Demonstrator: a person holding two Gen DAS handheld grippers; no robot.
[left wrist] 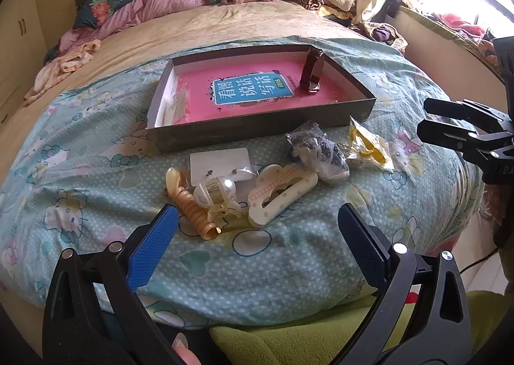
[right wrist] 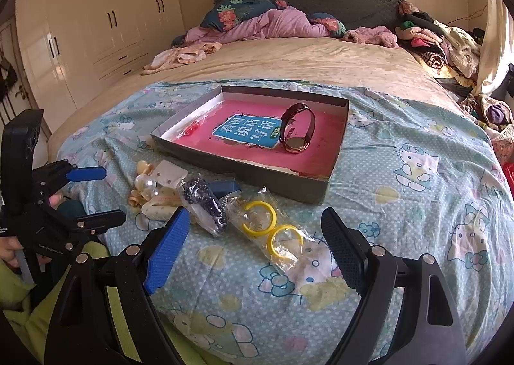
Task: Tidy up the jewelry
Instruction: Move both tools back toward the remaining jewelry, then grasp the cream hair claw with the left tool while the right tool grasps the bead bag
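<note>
A shallow dark box (left wrist: 257, 130) (right wrist: 250, 172) with a pink book inside lies on the blue bedspread. A brown-strap watch (left wrist: 311, 71) (right wrist: 297, 129) stands in it. In front lie an earring card (left wrist: 221, 166), a pearl claw clip (left wrist: 215, 193), a coiled hair tie (left wrist: 196, 214), a cream hair clip (left wrist: 279, 193), a bag of dark beads (left wrist: 318, 150) (right wrist: 205, 204) and bagged yellow hoops (left wrist: 369, 146) (right wrist: 273, 227). My left gripper (left wrist: 257, 230) is open, empty, just before the clips. My right gripper (right wrist: 253, 236) is open, empty, around the yellow hoops.
The bed's beige sheet (right wrist: 289, 63) stretches behind the box. Piles of clothes (right wrist: 433, 40) sit at the far right, pillows and a purple quilt (right wrist: 273, 24) at the head. Wardrobes (right wrist: 96, 28) stand left. A green blanket (left wrist: 305, 339) lies below the grippers.
</note>
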